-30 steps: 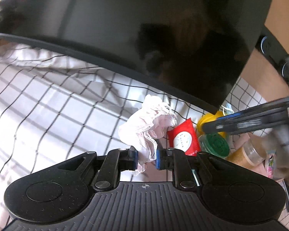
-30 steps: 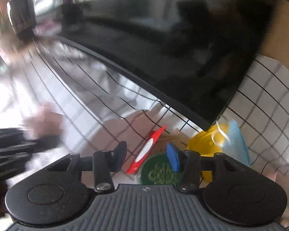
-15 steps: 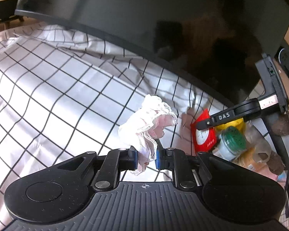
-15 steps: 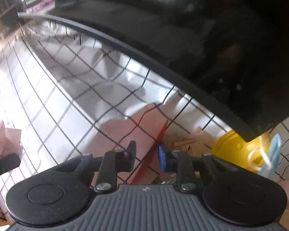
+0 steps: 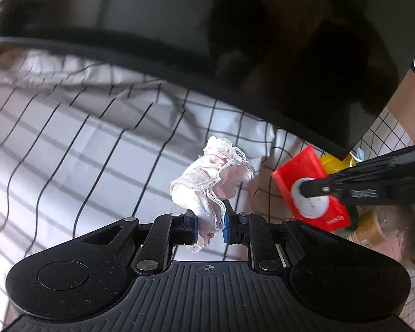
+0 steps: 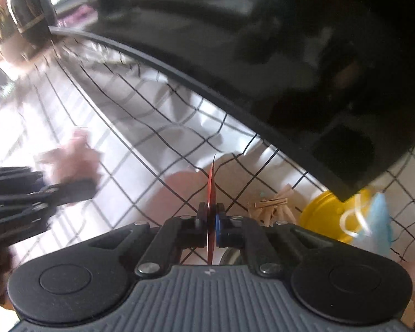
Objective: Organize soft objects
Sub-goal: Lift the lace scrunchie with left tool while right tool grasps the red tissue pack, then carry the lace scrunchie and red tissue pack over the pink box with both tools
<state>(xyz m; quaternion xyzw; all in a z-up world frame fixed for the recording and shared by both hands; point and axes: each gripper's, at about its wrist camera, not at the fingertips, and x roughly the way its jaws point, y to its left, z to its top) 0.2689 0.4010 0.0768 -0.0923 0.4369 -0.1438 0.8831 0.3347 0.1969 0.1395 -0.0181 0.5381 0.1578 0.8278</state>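
Note:
My left gripper (image 5: 209,227) is shut on a pale pink lace-trimmed cloth (image 5: 207,182) and holds it above the white grid-patterned sheet (image 5: 83,149). My right gripper (image 6: 211,228) is shut on a flat red packet (image 6: 211,191), seen edge-on between the pads. In the left wrist view the red packet (image 5: 310,191) with a white round label hangs in the right gripper (image 5: 312,189), lifted off the sheet to the right of the cloth. In the right wrist view the left gripper (image 6: 69,191) and the pink cloth (image 6: 72,155) show blurred at the left.
A large black screen (image 5: 235,55) leans over the sheet at the back. At the right lie a yellow lid (image 6: 323,215), a blue face mask (image 6: 379,221), wooden clothespins (image 6: 271,207), a green-capped jar (image 5: 352,217) and a jar of brown grains (image 5: 370,229).
My right gripper has shut on the red packet and lifted it off the sheet. My left gripper keeps its hold on the pink cloth and has shifted slightly.

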